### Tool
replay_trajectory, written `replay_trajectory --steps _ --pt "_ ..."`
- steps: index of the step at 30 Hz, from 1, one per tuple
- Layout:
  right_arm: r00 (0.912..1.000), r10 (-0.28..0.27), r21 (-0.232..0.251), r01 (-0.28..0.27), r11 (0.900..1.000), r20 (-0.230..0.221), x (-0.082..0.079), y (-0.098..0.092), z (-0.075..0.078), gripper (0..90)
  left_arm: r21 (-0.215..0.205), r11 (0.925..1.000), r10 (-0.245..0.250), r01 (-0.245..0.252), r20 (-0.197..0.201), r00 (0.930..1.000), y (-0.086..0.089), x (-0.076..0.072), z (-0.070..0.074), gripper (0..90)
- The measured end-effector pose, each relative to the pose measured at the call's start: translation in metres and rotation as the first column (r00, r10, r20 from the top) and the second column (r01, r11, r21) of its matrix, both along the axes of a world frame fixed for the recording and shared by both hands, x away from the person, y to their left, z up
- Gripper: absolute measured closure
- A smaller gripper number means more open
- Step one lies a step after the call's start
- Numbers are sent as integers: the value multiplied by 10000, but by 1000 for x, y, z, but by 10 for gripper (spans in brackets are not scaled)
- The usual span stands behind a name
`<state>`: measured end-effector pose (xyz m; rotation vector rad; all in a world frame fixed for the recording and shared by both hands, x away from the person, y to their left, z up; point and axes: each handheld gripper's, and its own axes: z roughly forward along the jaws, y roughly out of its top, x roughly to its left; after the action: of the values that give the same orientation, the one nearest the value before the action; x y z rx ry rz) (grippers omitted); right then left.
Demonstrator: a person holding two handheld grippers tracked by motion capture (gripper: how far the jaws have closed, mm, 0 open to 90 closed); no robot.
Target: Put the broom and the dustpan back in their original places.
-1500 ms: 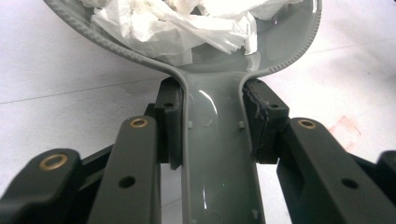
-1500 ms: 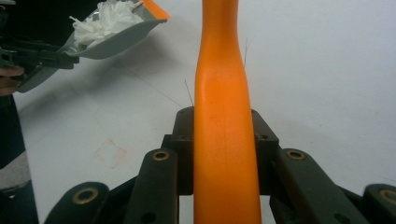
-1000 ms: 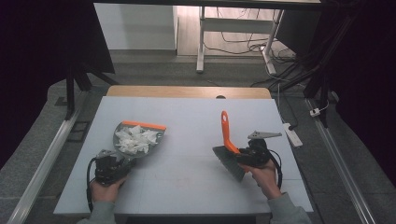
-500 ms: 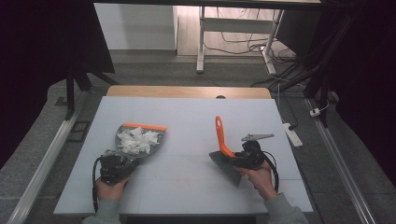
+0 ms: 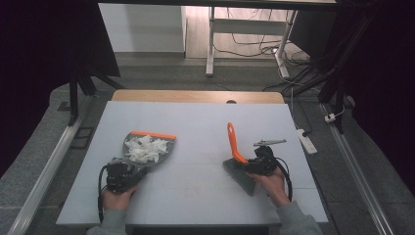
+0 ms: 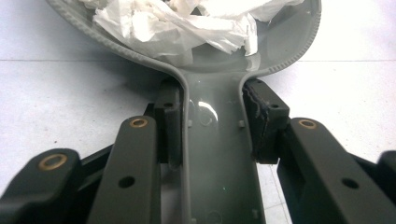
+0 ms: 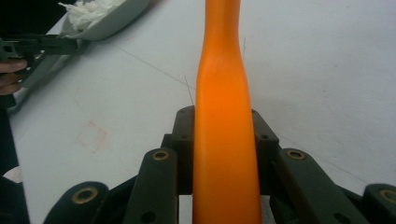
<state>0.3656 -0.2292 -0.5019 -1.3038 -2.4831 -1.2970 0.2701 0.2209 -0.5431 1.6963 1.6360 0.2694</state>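
We note the left tool [image 5: 119, 175] near the table's [image 5: 195, 122] front-left corner, its jaws pinching the grey handle of a dustpan [image 5: 147, 147]. In the left gripper view the two pads [image 6: 266, 121] press flat on either side of that handle, and the pan [image 6: 280, 51] widens just beyond them. The dustpan lies on the left half of the table, its orange-edged lip pointing toward the far edge, and it carries a heap of crumpled white paper scraps [image 5: 145, 148]. The scraps [image 6: 177, 23] sit inside the pan's wall, none seen on the table beside it. The right tool [image 5: 259, 164] is toward the front-right part of the table, well apart from the dustpan, jaws clamped on the orange handle of a hand brush [image 5: 237, 152]. In the right gripper view the handle [image 7: 224, 140] runs straight up between the pads [image 7: 184, 140], which touch it on both sides. The brush handle tilts up and toward the far edge, while its dark grey head points down at the table's front part. A person's hand [image 5: 271, 183] holds the right tool from the front edge; another hand [image 5: 116, 198] holds the left.
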Motion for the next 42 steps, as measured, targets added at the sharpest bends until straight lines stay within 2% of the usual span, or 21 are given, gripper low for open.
replay_trajectory --steps 7,10,16,26,35,38,42 --pt "9996 -203 -473 213 9987 204 5 -2 -2 685 8 10000 -86 86 27 10000 0 0 0 610" --pt "9994 -163 -621 181 9979 301 6 -2 -2 680 -113 9998 -148 150 94 9998 1 0 0 603" --pt "9984 -67 -965 120 9953 554 7 -2 -2 658 -72 9992 -392 393 249 9989 0 0 2 497" --pt "9962 1 -1511 132 9884 876 10 -4 -3 587 129 9990 -430 426 404 9983 0 -4 7 351" --pt "9966 -223 -2135 389 9762 797 16 -7 -6 491 483 9970 -634 598 773 9950 2 -11 15 296" --pt "9968 -298 -2289 461 9724 740 19 -8 -8 472 421 9967 -729 695 839 9938 4 -11 16 285" --pt "9979 -321 -2237 441 9737 567 21 -9 -10 464 395 9969 -715 684 828 9940 6 -11 17 277"
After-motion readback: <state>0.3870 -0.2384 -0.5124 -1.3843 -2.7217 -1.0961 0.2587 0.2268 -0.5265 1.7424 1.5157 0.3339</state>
